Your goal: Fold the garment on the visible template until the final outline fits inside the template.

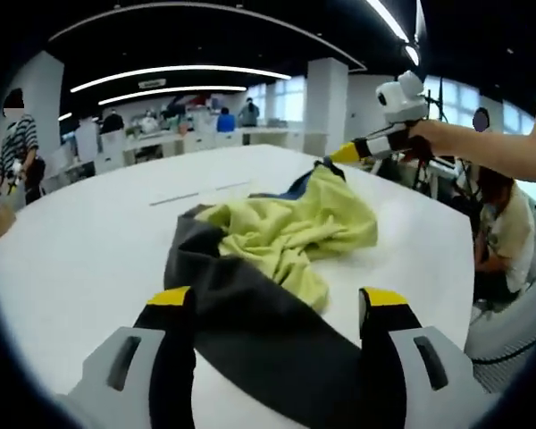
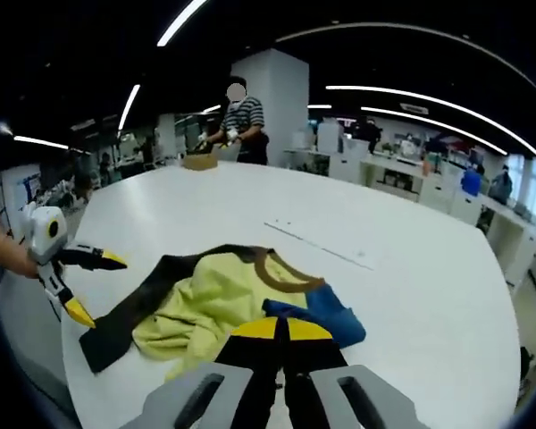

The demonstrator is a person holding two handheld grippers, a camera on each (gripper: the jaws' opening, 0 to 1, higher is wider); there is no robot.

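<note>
White round table (image 1: 89,241) bears a limp yellow, grey and blue garment (image 1: 286,234); left gripper (image 1: 277,308) jaws spread, right gripper (image 2: 281,329) jaws pinched on its hem, best gripped there.

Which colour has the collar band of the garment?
Brown; the collar band of the garment shows best in the right gripper view.

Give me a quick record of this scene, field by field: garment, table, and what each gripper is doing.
garment: crumpled yellow-green, dark grey and blue garment, not folded
surface: white table
template: faint lines on the table beyond the garment, outline unclear
left gripper: open, fingers either side of the dark grey part
right gripper: shut at the garment's blue and yellow edge; whether it grips cloth cannot be told
background: people at desks
</note>
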